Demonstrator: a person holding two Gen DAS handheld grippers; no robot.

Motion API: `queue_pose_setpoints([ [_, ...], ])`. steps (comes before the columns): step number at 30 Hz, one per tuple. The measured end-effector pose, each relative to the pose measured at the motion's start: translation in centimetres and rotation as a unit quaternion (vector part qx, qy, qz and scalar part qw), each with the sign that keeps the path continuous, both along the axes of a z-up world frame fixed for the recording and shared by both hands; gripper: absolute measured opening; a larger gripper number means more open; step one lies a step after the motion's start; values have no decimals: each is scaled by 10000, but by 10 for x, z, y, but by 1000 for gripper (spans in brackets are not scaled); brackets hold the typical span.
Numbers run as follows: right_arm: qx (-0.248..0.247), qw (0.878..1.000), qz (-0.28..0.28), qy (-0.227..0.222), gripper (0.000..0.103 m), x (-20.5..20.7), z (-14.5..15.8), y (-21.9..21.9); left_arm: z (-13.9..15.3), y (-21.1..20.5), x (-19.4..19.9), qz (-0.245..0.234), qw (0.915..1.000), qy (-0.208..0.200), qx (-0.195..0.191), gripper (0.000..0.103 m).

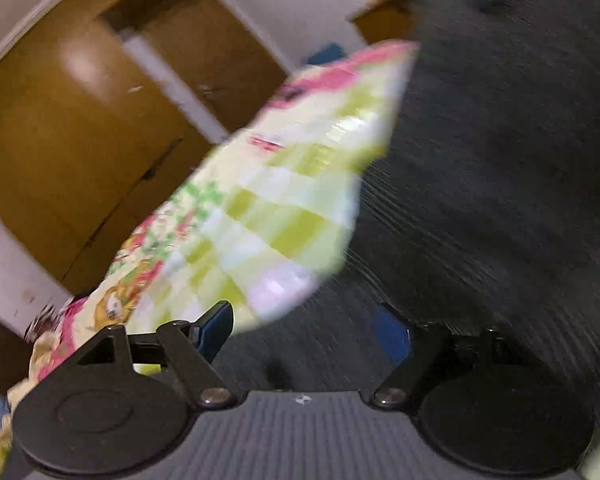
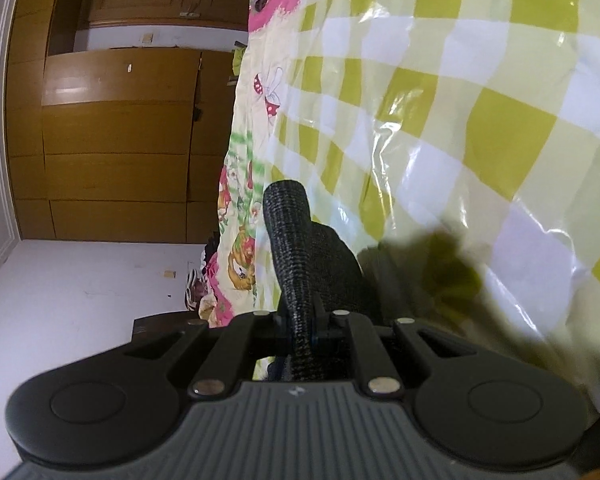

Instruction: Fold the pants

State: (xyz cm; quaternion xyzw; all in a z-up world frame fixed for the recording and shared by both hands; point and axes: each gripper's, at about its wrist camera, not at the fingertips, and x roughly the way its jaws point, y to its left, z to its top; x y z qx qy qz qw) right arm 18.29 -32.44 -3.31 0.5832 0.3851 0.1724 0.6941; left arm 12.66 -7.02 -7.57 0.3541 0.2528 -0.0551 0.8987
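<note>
The dark grey ribbed pants (image 1: 500, 168) fill the right side of the blurred left wrist view, lying over a green-and-white checked cover (image 1: 284, 184). My left gripper (image 1: 304, 332) is open, its blue-padded fingers (image 1: 216, 328) spread wide just above the dark fabric, holding nothing. In the right wrist view my right gripper (image 2: 300, 332) is shut on a bunched fold of the pants (image 2: 296, 248), which stands up from between the fingers in front of the checked cover (image 2: 460, 100).
Brown wooden wardrobe doors (image 2: 116, 140) and a white wall (image 2: 80, 292) lie to the left of the cover's edge. The cover has a pink floral border (image 2: 236, 248). The wardrobe (image 1: 80, 128) also shows in the left wrist view.
</note>
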Motion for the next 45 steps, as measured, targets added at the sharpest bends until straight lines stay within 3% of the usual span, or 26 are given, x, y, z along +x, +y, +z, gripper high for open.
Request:
queue_pose_setpoints([
  [2, -64, 10000, 39, 21, 12, -1, 0, 3, -2, -3, -16, -90, 9995, -199, 215, 85],
  [5, -36, 10000, 35, -20, 12, -2, 4, 8, 7, 4, -29, -80, 9997, -90, -208, 86],
  [8, -250, 9995, 170, -86, 12, 2, 16, 18, 4, 11, -43, -144, 9997, -77, -180, 86],
  [13, -407, 9987, 270, -165, 12, 4, 32, 42, 6, 25, -68, -141, 9989, 41, -455, 87],
  [22, -615, 9951, 723, -294, 12, 23, 62, 141, 24, 72, -76, 8, 9916, 220, -1273, 88],
  [26, -600, 9950, 805, 3, 12, 31, 50, 200, 28, 101, -87, 183, 9869, 310, -1570, 89],
  [34, -1367, 9830, 1181, 333, 14, 32, 17, 291, 24, 125, -95, 318, 9817, 412, -1829, 89],
  [41, -1634, 9793, 1103, 469, 19, 33, 4, 317, 26, 139, -94, 374, 9737, 341, -2221, 89],
  [45, -1641, 9807, 968, 443, 19, 33, 8, 320, 33, 156, -96, 549, 9621, 247, -2660, 89],
])
